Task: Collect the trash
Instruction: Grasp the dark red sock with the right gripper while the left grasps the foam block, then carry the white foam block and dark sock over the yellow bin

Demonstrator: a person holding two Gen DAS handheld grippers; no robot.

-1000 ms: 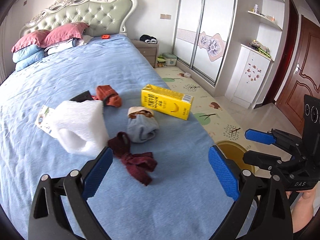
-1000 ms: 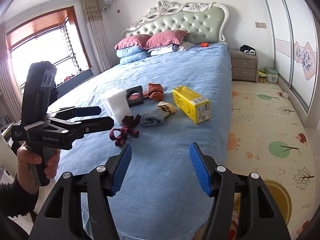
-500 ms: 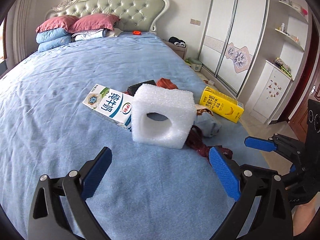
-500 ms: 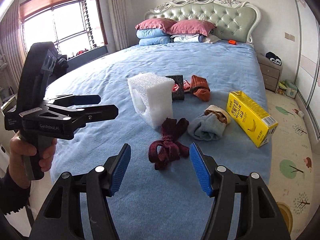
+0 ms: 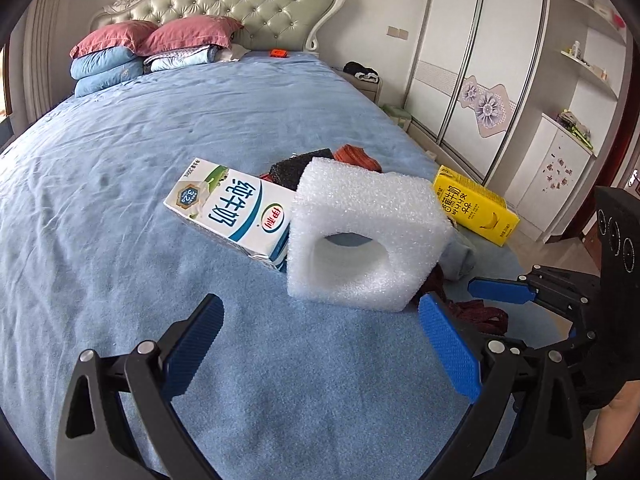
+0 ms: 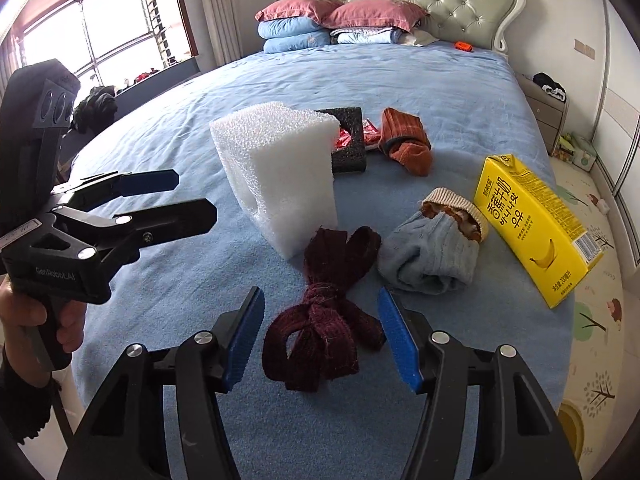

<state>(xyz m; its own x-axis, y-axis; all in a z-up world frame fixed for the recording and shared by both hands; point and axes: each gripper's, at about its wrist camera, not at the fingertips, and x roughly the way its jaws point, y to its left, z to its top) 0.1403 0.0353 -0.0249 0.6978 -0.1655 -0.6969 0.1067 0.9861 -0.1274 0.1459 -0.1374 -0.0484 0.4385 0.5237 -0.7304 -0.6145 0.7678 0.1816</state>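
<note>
A white foam block [image 5: 360, 236] with a hole stands on the blue bed [image 5: 120, 160]; it also shows in the right wrist view [image 6: 280, 176]. A white milk carton [image 5: 232, 212] lies against its left side. A yellow banana milk carton [image 5: 476, 204] lies at the right, also in the right wrist view [image 6: 536, 232]. A black foam piece [image 6: 348, 136] lies behind the block. My left gripper [image 5: 320, 348] is open, just short of the foam block. My right gripper [image 6: 320, 332] is open, its fingers on either side of dark red socks [image 6: 324, 316].
A grey-blue sock bundle [image 6: 436, 252] and an orange sock [image 6: 408, 140] lie among the trash. Pillows [image 5: 148, 52] are stacked at the headboard. A nightstand [image 6: 548, 108], wardrobe doors [image 5: 480, 60] and a play mat floor [image 6: 592, 280] lie to the right of the bed.
Both grippers have moved closer to the bed. The left now faces the foam block with the white carton in view. The right has come down around the dark red socks.
</note>
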